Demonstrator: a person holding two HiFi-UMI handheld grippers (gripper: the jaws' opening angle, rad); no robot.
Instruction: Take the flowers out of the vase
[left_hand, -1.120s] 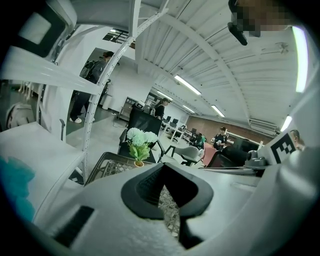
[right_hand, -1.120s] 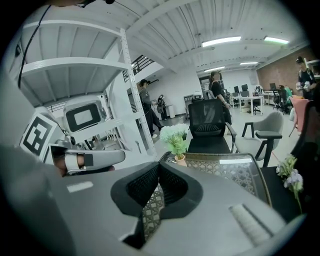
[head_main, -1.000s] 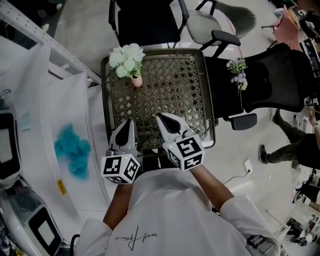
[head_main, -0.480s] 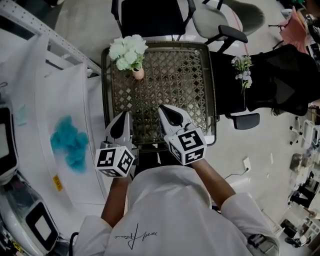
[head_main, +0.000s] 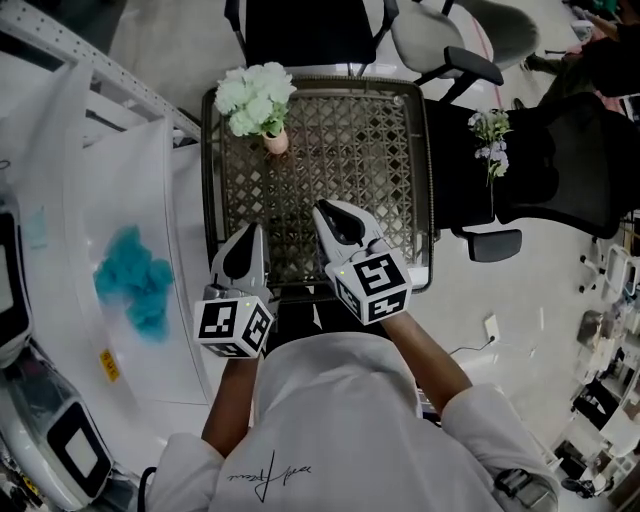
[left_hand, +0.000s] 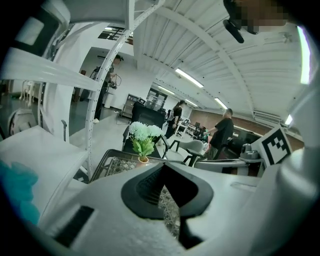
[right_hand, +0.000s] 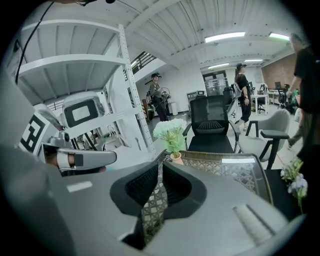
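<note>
At the far left a white bench (head_main: 150, 200) carries a crumpled teal clump (head_main: 130, 292) — what it is made of cannot be told — and a white shelf frame (head_main: 90, 66) runs along its far side. Just right of the bench stands a dark mesh table (head_main: 370, 170), and both grippers hover over its near edge, well apart from the vase. The left gripper (head_main: 250, 240) has its jaws closed tip to tip with nothing gripped; its own view shows only the table's mesh behind them. At the table's far left corner the small tan vase (head_main: 275, 142) stands upright, holding a bunch of white flowers (head_main: 256, 97) with green leaves. Only open mesh top lies between it and the grippers. The right gripper (head_main: 328, 212), just beside the left one, has its jaws a sliver apart and opening, with nothing between them. Beyond the table stands a black chair (head_main: 300, 35) and, right of that, a grey chair (head_main: 440, 35). Right of the table a black office chair (head_main: 560, 160) has a loose sprig (head_main: 490, 140) of small pale blossoms lying on it — well apart from the vase. People stand in the background of both gripper views.
</note>
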